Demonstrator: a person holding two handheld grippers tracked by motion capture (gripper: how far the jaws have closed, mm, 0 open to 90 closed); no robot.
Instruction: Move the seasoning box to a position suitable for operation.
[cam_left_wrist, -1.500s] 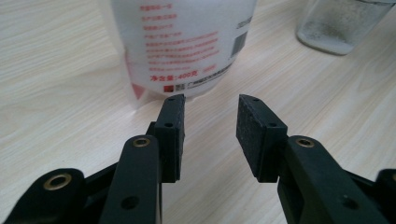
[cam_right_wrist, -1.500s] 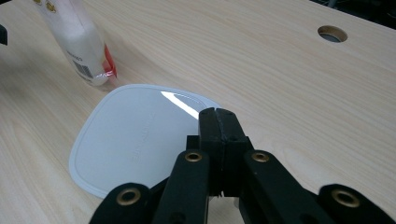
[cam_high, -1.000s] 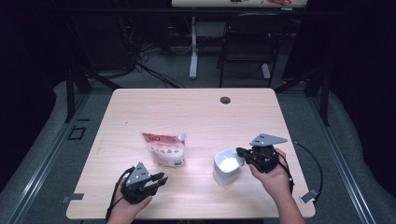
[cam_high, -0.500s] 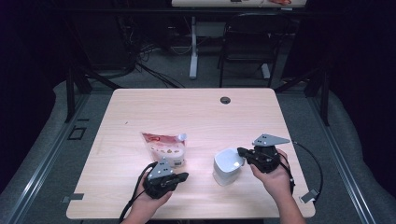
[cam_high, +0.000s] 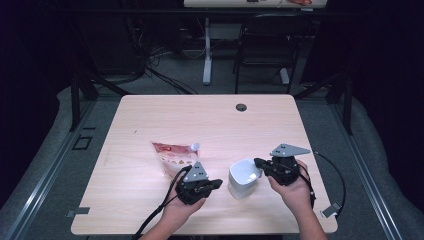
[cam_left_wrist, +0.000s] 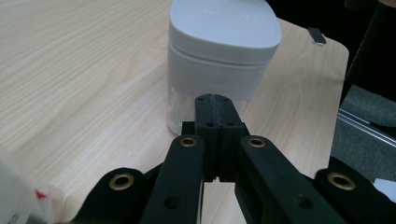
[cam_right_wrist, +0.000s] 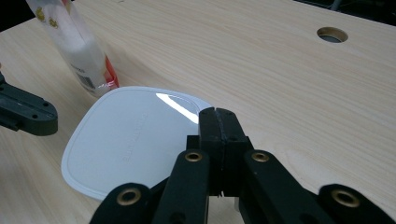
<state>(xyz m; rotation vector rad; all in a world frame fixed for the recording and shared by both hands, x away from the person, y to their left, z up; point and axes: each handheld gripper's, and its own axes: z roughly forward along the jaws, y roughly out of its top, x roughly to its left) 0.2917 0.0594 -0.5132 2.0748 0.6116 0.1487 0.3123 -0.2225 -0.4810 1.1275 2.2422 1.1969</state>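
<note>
A white lidded container (cam_high: 242, 179) stands on the wooden table (cam_high: 210, 125) near its front edge. My left gripper (cam_high: 218, 184) is shut with nothing in it and points at the container's left side, a short gap away. In the left gripper view the shut gripper (cam_left_wrist: 215, 101) faces the container (cam_left_wrist: 224, 56) low on its wall. My right gripper (cam_high: 258, 162) is shut too, its tips at the right rim of the lid. In the right gripper view this gripper (cam_right_wrist: 217, 115) hovers over the white lid (cam_right_wrist: 130, 144). A red and white spouted pouch (cam_high: 172, 155) lies flat to the left.
The pouch (cam_right_wrist: 74, 46) lies beyond the lid in the right gripper view, with part of the left gripper (cam_right_wrist: 23, 112) at the left edge. A cable hole (cam_high: 241, 107) sits at the table's back. A chair and desk legs stand behind the table.
My left gripper has moved right along the front of the table, from the front left corner area to just beside the container. The right gripper and container have stayed put.
</note>
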